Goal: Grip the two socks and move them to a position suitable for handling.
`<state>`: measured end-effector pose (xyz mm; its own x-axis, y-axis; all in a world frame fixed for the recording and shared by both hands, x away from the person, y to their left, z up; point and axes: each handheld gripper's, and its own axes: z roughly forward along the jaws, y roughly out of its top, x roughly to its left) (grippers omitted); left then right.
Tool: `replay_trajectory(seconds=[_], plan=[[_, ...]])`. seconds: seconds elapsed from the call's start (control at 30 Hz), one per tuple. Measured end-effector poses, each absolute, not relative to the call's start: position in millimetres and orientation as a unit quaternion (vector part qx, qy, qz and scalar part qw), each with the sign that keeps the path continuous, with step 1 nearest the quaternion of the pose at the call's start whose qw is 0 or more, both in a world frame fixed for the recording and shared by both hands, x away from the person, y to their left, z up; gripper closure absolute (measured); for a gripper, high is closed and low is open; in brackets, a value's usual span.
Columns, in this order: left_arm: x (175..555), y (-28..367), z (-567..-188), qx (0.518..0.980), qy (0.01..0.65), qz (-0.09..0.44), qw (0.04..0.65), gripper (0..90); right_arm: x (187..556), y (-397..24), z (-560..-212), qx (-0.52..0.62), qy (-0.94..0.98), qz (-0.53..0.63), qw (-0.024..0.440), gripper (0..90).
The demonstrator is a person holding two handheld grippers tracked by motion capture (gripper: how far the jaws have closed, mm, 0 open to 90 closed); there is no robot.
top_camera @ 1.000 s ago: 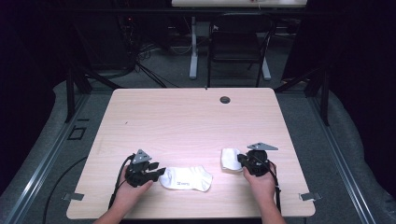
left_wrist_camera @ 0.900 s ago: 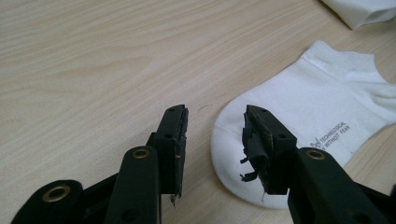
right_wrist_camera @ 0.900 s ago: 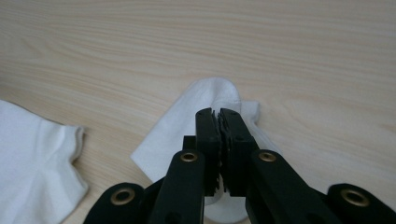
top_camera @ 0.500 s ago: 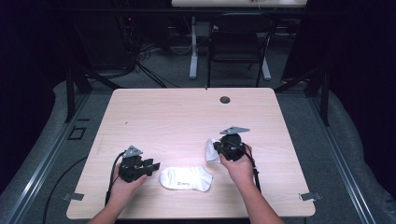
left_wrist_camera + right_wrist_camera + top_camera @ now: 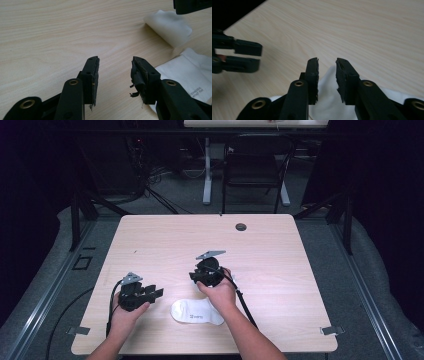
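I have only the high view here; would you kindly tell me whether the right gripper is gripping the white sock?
Observer: No. In the right gripper view, the right gripper has just been opening its jaws. The white sock shows in the gap, but the pads do not press on it.
Operator: Thank you. Is anything between the left gripper's jaws?
Observer: Nothing. The left gripper view shows the left gripper open over the bare table, with the sock off to the right of its jaws.
Operator: Does the sock lie flat?
Observer: Not wholly. In the left gripper view, one end seems to curl up off the table, just under the right gripper.
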<state>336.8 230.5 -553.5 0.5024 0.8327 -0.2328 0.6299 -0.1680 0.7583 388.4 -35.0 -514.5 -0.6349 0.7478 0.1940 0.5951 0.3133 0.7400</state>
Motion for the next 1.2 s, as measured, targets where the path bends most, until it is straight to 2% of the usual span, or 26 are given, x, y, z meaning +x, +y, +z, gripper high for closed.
replay_trajectory(seconds=[0.1,0.17,0.5,0.6,0.67,0.73,0.77,0.9,0.97,1.03,1.07,1.1,1.2], plan=[[338,230,-554,0.750,0.489,0.118,0.430,56.5,385,-38,-507,0.397,0.803,0.429,0.116,64.7],[337,225,-555,0.766,0.470,0.115,0.424,56.5,382,-49,-503,0.390,0.793,0.451,0.124,62.6],[337,208,-560,0.775,0.462,0.135,0.410,55.9,341,-140,-516,0.415,0.778,0.431,0.191,55.3],[335,206,-559,0.782,0.453,0.142,0.404,55.9,328,-166,-526,0.449,0.753,0.432,0.210,53.9],[332,206,-556,0.784,0.443,0.151,0.407,55.9,319,-179,-538,0.459,0.742,0.437,0.220,56.3],[332,208,-554,0.782,0.442,0.154,0.411,55.9,323,-183,-542,0.446,0.766,0.406,0.220,55.8],[332,209,-554,0.781,0.445,0.153,0.410,56.0,326,-184,-545,0.439,0.769,0.399,0.238,55.7],[335,207,-553,0.788,0.434,0.154,0.407,56.2,339,-189,-550,0.474,0.745,0.423,0.204,55.8],[337,207,-552,0.784,0.437,0.159,0.410,56.2,344,-188,-550,0.478,0.747,0.413,0.206,58.4],[337,209,-553,0.781,0.445,0.158,0.409,56.6,346,-188,-550,0.484,0.743,0.416,0.200,69.5],[337,209,-553,0.781,0.445,0.158,0.409,56.9,346,-188,-550,0.484,0.743,0.416,0.200,69.5],[336,208,-554,0.782,0.445,0.155,0.408,57.2,345,-187,-549,0.487,0.743,0.419,0.190,75.3],[338,206,-550,0.781,0.442,0.152,0.415,57.6,345,-182,-548,0.476,0.750,0.419,0.186,78.4]])
